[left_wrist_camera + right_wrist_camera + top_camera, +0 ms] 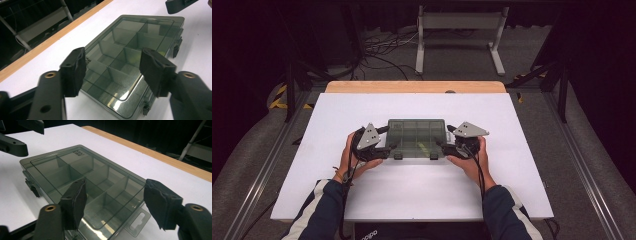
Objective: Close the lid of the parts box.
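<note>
Organizer box (417, 137) shut, between left tongs (388, 147), right tongs (443, 142).

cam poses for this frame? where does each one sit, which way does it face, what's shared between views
High view: above the person's side, facing forward and down on the white table; forearms, hands, left gripper and right gripper flank the closed organizer box.
Left gripper view: rides the left gripper, facing the box between its open jaws.
Right gripper view: rides the right gripper, facing the box; jaws open.
Shared: the box and table.
</note>
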`<state>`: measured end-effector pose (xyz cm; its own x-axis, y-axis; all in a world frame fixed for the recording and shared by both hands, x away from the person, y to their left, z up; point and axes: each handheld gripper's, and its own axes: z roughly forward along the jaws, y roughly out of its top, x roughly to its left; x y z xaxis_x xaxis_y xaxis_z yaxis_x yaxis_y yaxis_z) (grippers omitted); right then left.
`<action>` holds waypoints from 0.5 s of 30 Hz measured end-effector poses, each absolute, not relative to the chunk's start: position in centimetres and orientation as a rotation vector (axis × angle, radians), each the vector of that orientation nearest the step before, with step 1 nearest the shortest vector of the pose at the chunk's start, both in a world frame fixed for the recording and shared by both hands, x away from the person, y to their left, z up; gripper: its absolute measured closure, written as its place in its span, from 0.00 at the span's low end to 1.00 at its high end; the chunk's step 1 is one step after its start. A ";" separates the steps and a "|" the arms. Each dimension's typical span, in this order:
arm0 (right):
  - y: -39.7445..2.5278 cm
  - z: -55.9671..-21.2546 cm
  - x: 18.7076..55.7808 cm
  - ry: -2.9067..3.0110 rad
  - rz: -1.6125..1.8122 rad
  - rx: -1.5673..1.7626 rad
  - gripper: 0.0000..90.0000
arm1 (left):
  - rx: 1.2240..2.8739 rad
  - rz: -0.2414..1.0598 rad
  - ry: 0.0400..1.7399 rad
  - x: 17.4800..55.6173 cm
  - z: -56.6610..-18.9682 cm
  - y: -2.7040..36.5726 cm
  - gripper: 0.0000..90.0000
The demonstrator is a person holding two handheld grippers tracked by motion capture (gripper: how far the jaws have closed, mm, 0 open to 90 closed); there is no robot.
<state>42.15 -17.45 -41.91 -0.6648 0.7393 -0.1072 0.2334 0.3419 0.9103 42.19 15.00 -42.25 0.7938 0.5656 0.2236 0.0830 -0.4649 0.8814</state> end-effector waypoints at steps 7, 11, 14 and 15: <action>-17.3 -41.9 42.1 2.070 1.269 0.861 0.29 | 1.998 0.604 0.491 42.1 -42.5 14.5 0.35; -17.2 -41.9 42.1 2.054 1.259 0.868 0.24 | 1.990 0.605 0.496 42.0 -42.5 14.3 0.28; -17.2 -41.9 42.0 2.040 1.258 0.871 0.20 | 1.988 0.603 0.497 42.0 -42.6 14.1 0.21; -17.2 -41.9 42.1 2.037 1.258 0.872 0.19 | 1.989 0.601 0.499 41.9 -42.6 14.0 0.19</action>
